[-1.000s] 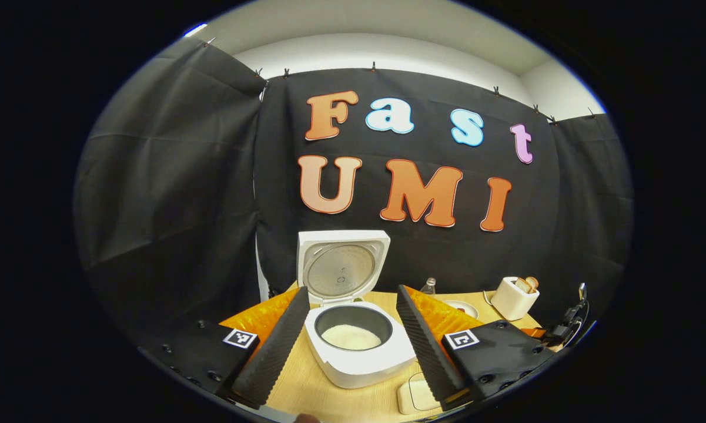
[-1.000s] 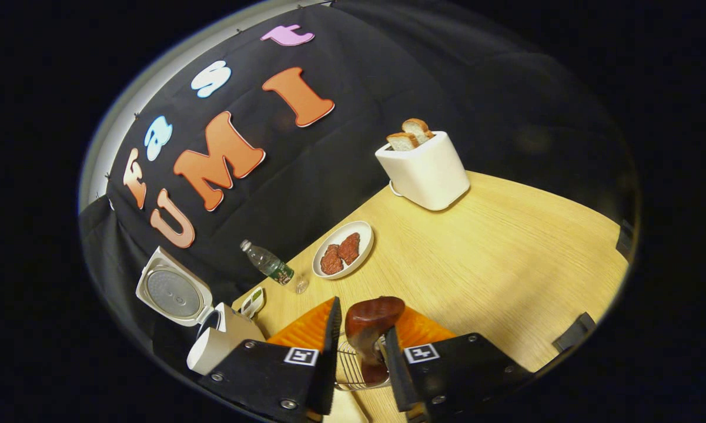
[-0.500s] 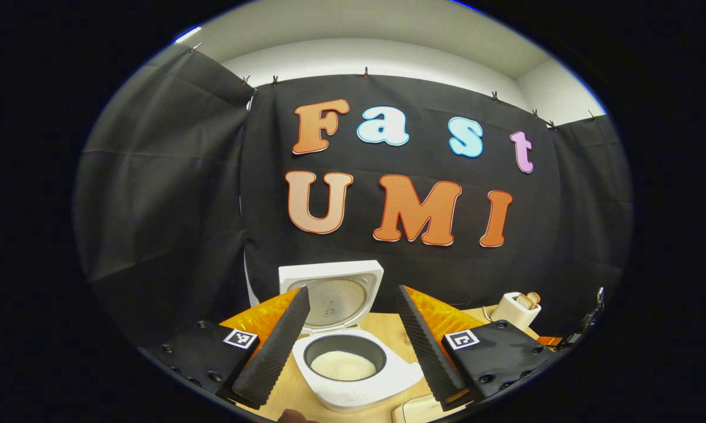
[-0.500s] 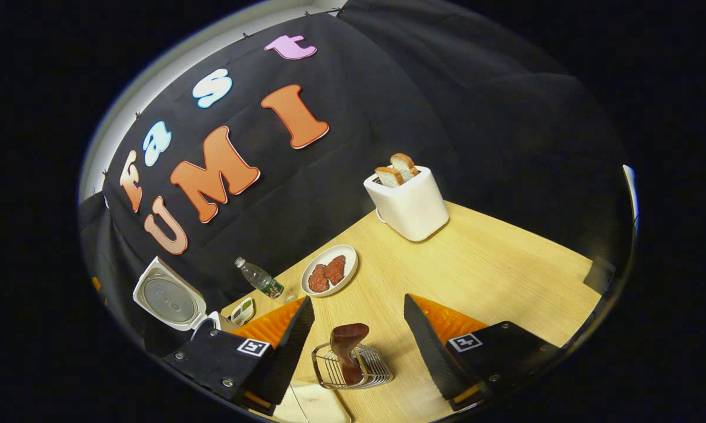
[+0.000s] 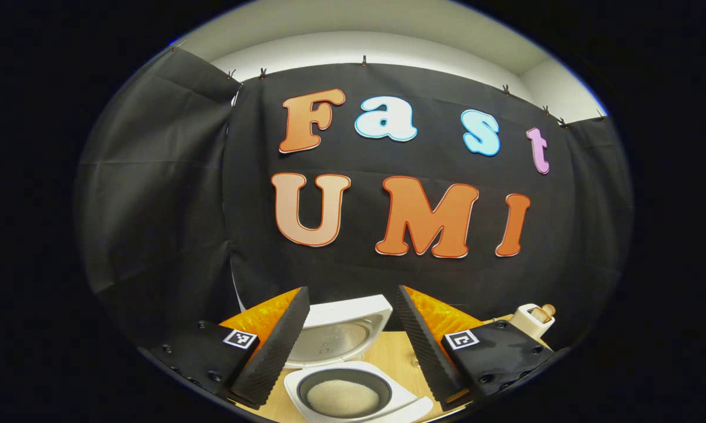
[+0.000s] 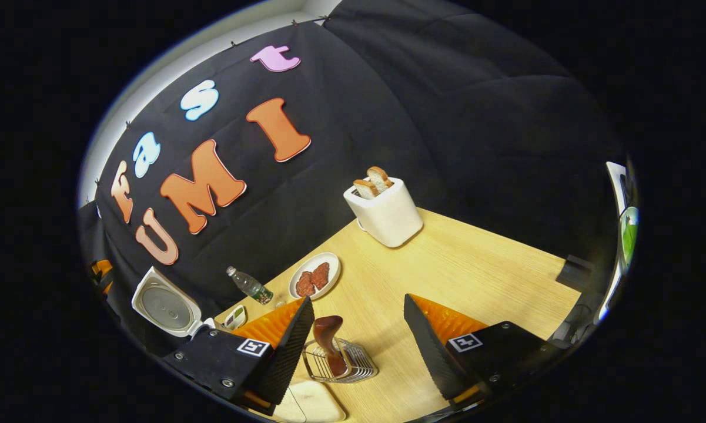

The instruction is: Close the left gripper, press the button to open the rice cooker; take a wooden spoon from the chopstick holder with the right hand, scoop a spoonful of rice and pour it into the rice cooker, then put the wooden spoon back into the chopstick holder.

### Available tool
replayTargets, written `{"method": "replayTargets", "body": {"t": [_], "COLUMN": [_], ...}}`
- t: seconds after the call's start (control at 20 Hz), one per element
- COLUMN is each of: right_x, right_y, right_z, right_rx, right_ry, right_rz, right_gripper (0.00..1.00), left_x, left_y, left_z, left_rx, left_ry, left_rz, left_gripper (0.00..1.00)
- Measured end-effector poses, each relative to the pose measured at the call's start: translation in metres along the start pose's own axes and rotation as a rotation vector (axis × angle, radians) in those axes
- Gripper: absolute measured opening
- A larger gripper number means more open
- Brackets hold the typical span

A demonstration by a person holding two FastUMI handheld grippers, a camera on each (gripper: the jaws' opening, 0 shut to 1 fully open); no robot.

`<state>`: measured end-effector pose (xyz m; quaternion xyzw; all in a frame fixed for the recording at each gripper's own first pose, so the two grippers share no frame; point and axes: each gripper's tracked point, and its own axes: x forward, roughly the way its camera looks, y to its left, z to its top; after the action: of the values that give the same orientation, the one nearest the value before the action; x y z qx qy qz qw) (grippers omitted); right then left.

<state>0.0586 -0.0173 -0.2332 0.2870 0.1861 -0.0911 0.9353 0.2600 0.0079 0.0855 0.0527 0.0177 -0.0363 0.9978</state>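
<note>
The white rice cooker [image 5: 411, 408] stands with its lid [image 5: 338, 332] raised, and white rice [image 5: 342, 396] lies in its dark pot. My left gripper [image 5: 353, 338] hovers open above and in front of it, holding nothing. In the right gripper view the wooden spoon [image 6: 328, 338] stands bowl-up in the wire chopstick holder [image 6: 353, 365] on the table. My right gripper [image 6: 358, 341] is open above the holder, its fingers well apart from the spoon. The cooker lid [image 6: 164, 305] also shows at the far left of that view.
On the wooden table [image 6: 476, 276] stand a white toaster [image 6: 385, 211] with bread slices, a plate of meat [image 6: 313, 277], a water bottle [image 6: 248, 286] and a small dish [image 6: 235, 317]. A pale board [image 6: 308, 405] lies beside the holder. The toaster [image 5: 532, 317] shows at the right.
My right gripper let go of the spoon, opened and drew back upward from the holder. My left gripper pulled back and tilted up, so the cooker sank toward the bottom of its view.
</note>
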Motion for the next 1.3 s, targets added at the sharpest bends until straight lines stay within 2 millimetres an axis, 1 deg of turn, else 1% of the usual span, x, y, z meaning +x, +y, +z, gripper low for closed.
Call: {"method": "replayTargets", "body": {"t": [0.1,0.2,0.35,0.4,0.5,0.6,0.7,0.8,0.85,0.9,1.15,1.3], "right_x": [-0.003,-0.007,-0.011,-0.014,-0.014,-0.016,-0.018,-0.019,-0.02,-0.022,-0.036,-0.051], "right_y": [-0.005,-0.008,-0.008,-0.007,-0.008,-0.009,-0.008,-0.007,-0.003,0.0,0.022,0.04], "right_z": [0.0,0.002,0.001,0.001,0.004,0.005,0.01,0.015,0.018,0.023,0.057,0.076], "right_rx": [0.004,0.005,0.007,0.01,-0.014,-0.037,-0.044,-0.067,-0.079,-0.091,-0.202,-0.266], "right_ry": [-0.006,-0.014,-0.006,-0.006,-0.02,-0.021,-0.029,-0.05,-0.056,-0.06,-0.117,-0.139], "right_rz": [-0.021,-0.039,-0.048,-0.046,-0.06,-0.072,-0.083,-0.098,-0.099,-0.096,-0.079,-0.053], "right_gripper": [0.95,0.95,0.95,0.95,0.95,0.95,0.95,0.95,0.95,0.95,0.95,0.95], "left_x": [0.029,0.055,0.091,0.102,0.118,0.126,0.126,0.124,0.124,0.122,0.103,0.09], "left_y": [0.003,0.005,0.008,0.015,0.026,0.033,0.035,0.037,0.039,0.041,0.035,0.028], "left_z": [-0.006,-0.015,-0.028,-0.035,-0.045,-0.059,-0.072,-0.08,-0.077,-0.079,-0.084,-0.088], "left_rx": [0.007,-0.009,-0.035,-0.04,-0.052,-0.059,-0.072,-0.085,-0.071,-0.067,-0.083,-0.082], "left_ry": [0.031,0.06,0.108,0.129,0.16,0.196,0.233,0.26,0.244,0.249,0.27,0.272], "left_rz": [0.001,0.002,-0.014,-0.004,0.011,0.022,0.013,0.013,0.017,0.015,-0.026,-0.036], "left_gripper": [1.0,1.0,1.0,1.0,1.0,1.0,1.0,1.0,1.0,1.0,1.0,1.0]}}
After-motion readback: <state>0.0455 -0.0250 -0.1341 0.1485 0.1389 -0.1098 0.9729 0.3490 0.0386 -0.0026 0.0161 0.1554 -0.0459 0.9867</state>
